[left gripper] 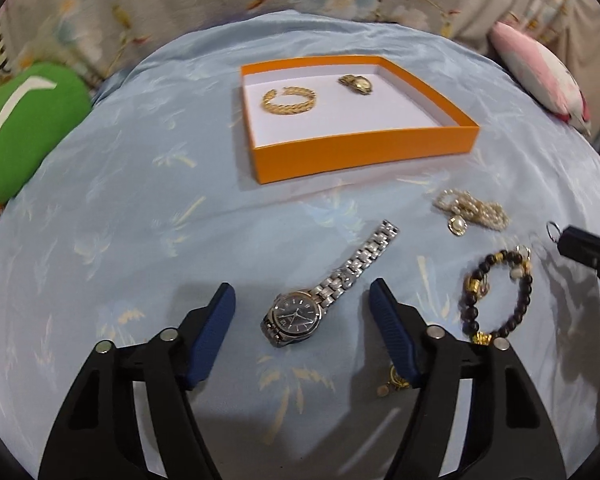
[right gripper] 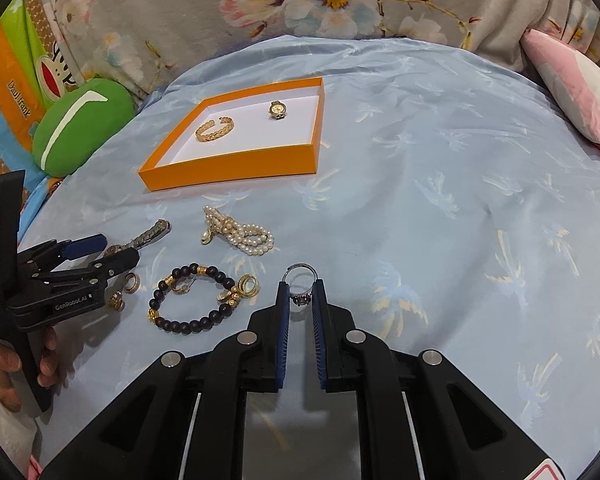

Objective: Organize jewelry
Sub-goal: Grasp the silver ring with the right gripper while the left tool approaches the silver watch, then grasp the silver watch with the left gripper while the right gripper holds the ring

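An orange tray (left gripper: 364,148) (right gripper: 228,168) with a white floor holds a gold braided bangle (left gripper: 289,99) (right gripper: 214,128) and a small gold watch (left gripper: 356,83) (right gripper: 277,110). My left gripper (left gripper: 302,294) is open, its fingers either side of a silver watch (left gripper: 324,296) with a dark dial on the blue cloth. My right gripper (right gripper: 300,292) is shut on a silver ring (right gripper: 300,280) with a dark stone, held just above the cloth. A pearl strand (left gripper: 470,210) (right gripper: 240,232) and a dark bead bracelet (left gripper: 496,300) (right gripper: 196,300) lie nearby.
Small gold earrings (right gripper: 244,284) (right gripper: 132,282) and a gold charm (left gripper: 394,382) lie on the cloth. A green cushion (left gripper: 24,128) (right gripper: 80,124) sits at the left, a pink pillow (left gripper: 540,76) (right gripper: 572,88) at the right. Floral fabric lies behind.
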The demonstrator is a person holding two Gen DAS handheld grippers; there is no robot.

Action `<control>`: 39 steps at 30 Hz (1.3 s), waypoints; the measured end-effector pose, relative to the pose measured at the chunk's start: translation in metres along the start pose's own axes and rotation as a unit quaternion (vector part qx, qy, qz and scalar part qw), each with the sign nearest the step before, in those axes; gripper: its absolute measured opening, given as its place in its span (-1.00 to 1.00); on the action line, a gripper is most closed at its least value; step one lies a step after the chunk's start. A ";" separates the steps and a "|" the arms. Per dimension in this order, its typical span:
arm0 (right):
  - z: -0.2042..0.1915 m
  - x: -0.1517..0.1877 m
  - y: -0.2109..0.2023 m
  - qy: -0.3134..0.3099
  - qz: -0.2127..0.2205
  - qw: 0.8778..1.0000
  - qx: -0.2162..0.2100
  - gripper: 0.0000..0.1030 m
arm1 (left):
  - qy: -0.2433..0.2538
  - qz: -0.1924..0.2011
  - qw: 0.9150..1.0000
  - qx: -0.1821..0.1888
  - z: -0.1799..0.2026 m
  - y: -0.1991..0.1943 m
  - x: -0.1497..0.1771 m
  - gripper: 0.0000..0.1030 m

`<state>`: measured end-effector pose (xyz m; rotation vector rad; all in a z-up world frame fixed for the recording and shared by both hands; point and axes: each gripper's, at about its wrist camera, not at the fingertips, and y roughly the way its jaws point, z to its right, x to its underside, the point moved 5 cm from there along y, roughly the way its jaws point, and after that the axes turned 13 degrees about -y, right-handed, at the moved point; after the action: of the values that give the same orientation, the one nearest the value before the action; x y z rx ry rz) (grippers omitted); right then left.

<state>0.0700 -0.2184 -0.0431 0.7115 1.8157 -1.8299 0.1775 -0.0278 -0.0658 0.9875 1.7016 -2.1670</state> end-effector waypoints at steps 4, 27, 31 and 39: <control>0.000 -0.001 0.000 0.004 0.000 1.000 0.000 -0.80 | 0.000 0.005 1.000 0.005 -0.001 -0.004 0.003 -0.12; -0.009 -0.014 -0.025 0.004 0.015 1.000 -0.013 -0.80 | -0.066 0.027 0.997 0.033 0.020 -0.054 0.017 -0.55; -0.008 -0.028 -0.028 0.005 0.024 0.999 -0.024 -0.80 | -0.063 0.043 0.997 0.032 0.026 -0.070 0.000 -0.55; -0.002 -0.091 -0.006 -0.006 0.053 0.998 -0.033 -0.80 | -0.049 0.090 0.994 0.033 0.037 -0.082 -0.069 -0.56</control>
<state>0.1353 -0.2199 0.0210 0.7558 1.7883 -1.6942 0.1708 -0.0524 0.0448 0.9920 1.4476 -2.1302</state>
